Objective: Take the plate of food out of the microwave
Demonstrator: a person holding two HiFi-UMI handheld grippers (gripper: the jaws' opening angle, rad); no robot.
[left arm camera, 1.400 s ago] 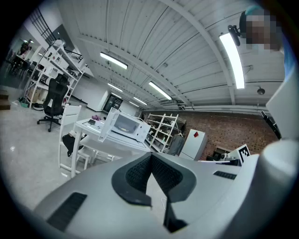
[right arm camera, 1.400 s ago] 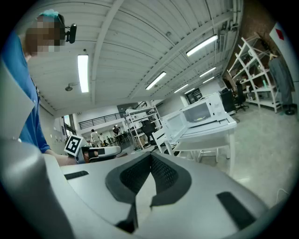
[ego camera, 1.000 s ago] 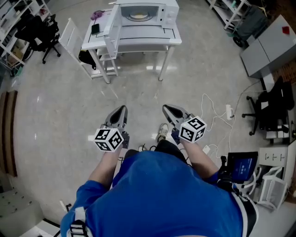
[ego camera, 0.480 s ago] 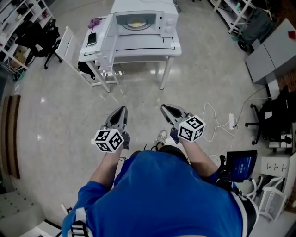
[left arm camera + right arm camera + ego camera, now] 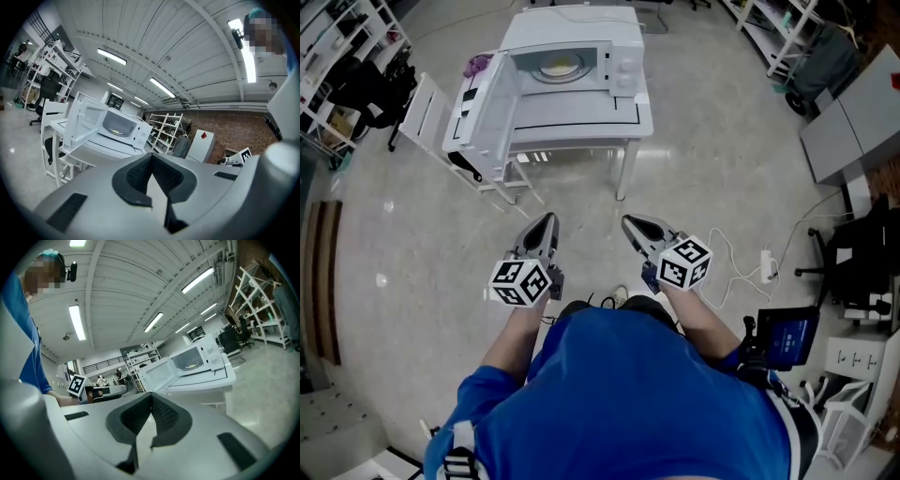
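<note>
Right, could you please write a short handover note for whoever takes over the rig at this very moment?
Left gripper: shut, nothing between its jaws, held in front of the body, well short of the table.
Right gripper: shut and empty too, beside the left one.
Microwave: on the white table, with its door swung open to the left.
Plate of food: inside the microwave, untouched.
Done: the door is open.
Left: step up to the table, open the jaws, take the plate by its rim and bring it out, probably keeping it level.
</note>
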